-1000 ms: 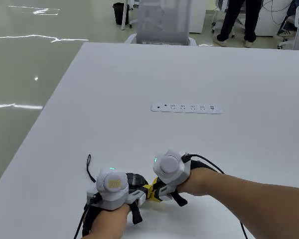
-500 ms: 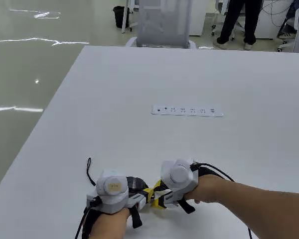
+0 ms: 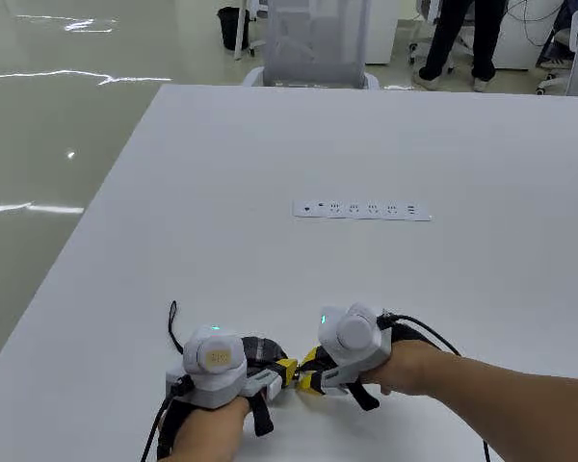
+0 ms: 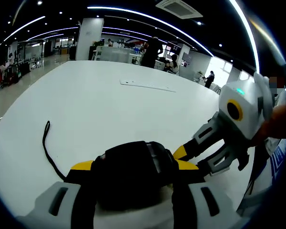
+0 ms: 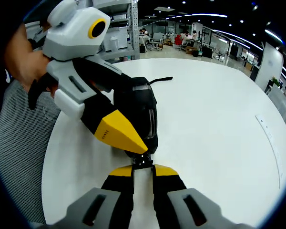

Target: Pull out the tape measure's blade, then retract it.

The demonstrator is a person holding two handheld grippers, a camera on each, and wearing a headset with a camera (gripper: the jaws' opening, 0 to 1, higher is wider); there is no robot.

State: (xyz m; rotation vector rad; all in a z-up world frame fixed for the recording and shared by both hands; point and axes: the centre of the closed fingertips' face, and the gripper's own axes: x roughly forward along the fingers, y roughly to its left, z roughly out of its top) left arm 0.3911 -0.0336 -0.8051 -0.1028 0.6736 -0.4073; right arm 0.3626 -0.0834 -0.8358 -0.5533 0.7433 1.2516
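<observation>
The black tape measure (image 3: 258, 350) lies on the white table (image 3: 366, 144) near its front edge. My left gripper (image 3: 279, 372) is shut on its case; in the left gripper view the case (image 4: 133, 171) sits between the yellow-tipped jaws of the left gripper (image 4: 133, 167). My right gripper (image 5: 143, 170) faces it from the right, shut on the small blade tip (image 5: 143, 160) at the case's mouth. In the head view the right gripper (image 3: 304, 379) nearly touches the left one's jaws. Hardly any blade shows between them. The case's black wrist strap (image 3: 173, 325) trails to the left.
A white power strip (image 3: 361, 210) lies flat at mid-table, well beyond the grippers. A grey chair (image 3: 313, 43) stands at the far edge, with a person's legs (image 3: 458, 38) behind it. The table's left edge (image 3: 87, 221) drops to shiny floor.
My right gripper has drawn a little to the right, away from the left gripper, which has kept its hold on the case. The head camera shifted slightly.
</observation>
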